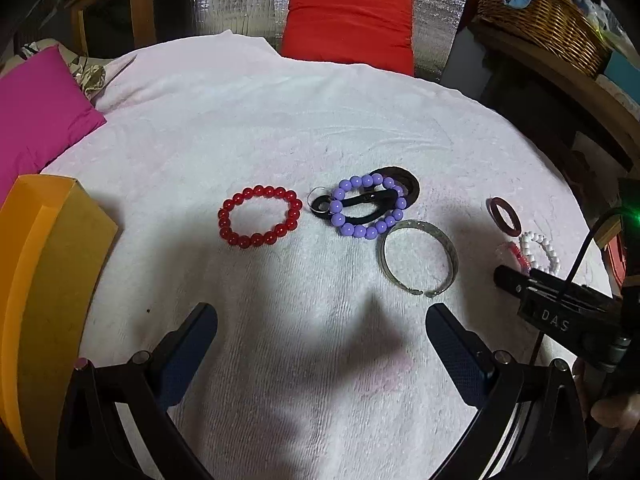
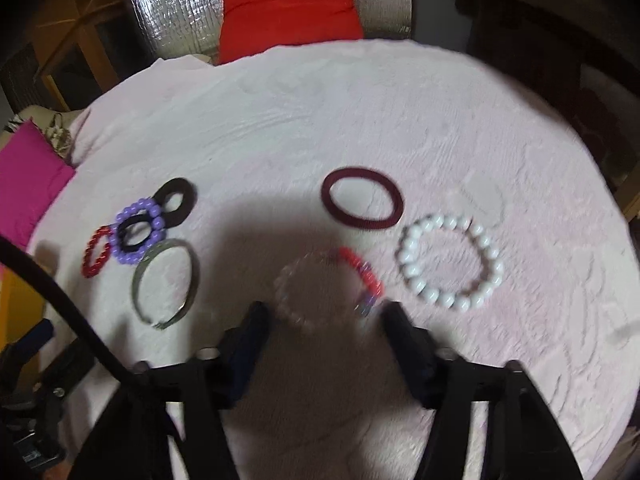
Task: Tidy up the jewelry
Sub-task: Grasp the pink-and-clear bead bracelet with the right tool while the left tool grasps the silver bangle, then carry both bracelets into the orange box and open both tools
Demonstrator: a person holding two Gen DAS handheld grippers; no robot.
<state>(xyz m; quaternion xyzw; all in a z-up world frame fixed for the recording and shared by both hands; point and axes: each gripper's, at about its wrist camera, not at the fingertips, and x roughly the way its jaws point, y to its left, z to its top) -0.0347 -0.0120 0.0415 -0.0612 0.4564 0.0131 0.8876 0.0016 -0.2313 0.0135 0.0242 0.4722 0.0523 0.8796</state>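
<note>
Jewelry lies on a pale pink towel (image 1: 240, 128). In the left wrist view: a red bead bracelet (image 1: 259, 216), a purple bead bracelet (image 1: 368, 211) over a black hair tie and a dark ring, a small metal ring (image 1: 317, 200), a silver cuff (image 1: 419, 256). My left gripper (image 1: 320, 340) is open and empty, short of them. In the blurred right wrist view: a maroon bangle (image 2: 362, 198), a white bead bracelet (image 2: 450, 266), a clear and red bead bracelet (image 2: 328, 284). My right gripper (image 2: 324, 320) is open, its fingertips at the near edge of the clear and red bracelet.
An orange box (image 1: 48, 280) stands at the left edge. A magenta cushion (image 1: 36, 116) lies at the far left, a red cushion (image 1: 348, 20) at the back. A wicker basket (image 1: 544, 16) sits on a shelf at the back right. The right gripper body (image 1: 560, 304) shows at right.
</note>
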